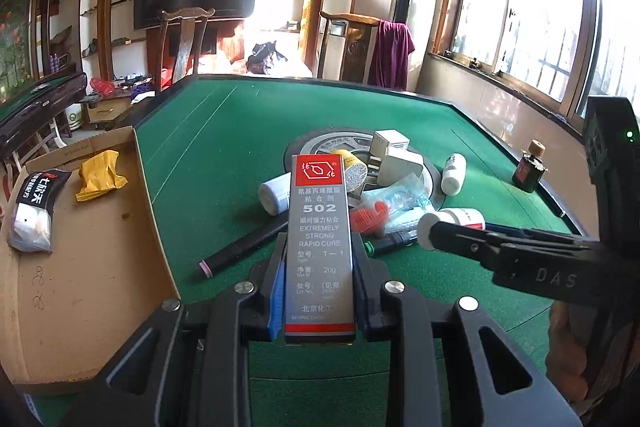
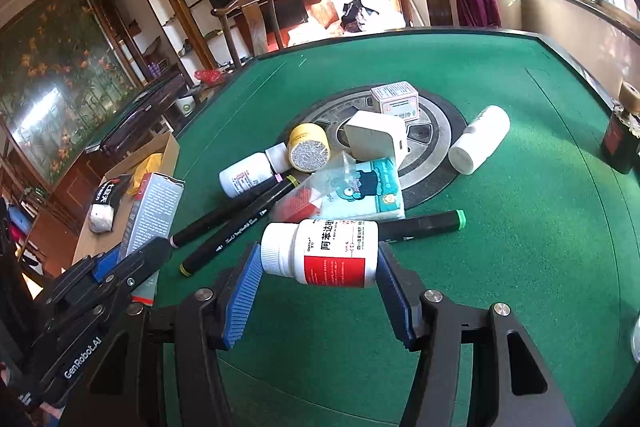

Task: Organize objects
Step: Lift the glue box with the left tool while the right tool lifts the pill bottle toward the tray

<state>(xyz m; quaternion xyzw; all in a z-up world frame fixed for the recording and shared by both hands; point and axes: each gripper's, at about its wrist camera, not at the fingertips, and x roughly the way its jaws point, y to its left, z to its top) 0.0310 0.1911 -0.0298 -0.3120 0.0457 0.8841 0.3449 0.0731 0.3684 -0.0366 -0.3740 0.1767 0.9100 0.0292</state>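
A green felt tabletop (image 2: 500, 267) with a round metal centre plate (image 2: 436, 139) carries white bottles, marker pens, small boxes and packets heaped mid-frame, plus a dark bottle (image 2: 622, 143) at right.

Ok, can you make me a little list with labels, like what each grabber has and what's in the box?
left gripper: shut on the grey 502 glue box, held upright
right gripper: shut on the white pill bottle, lying sideways between the jaws
cardboard box: holds a yellow packet and a black-and-white packet
green table: pile of bottles, small boxes and marker pens in the middle
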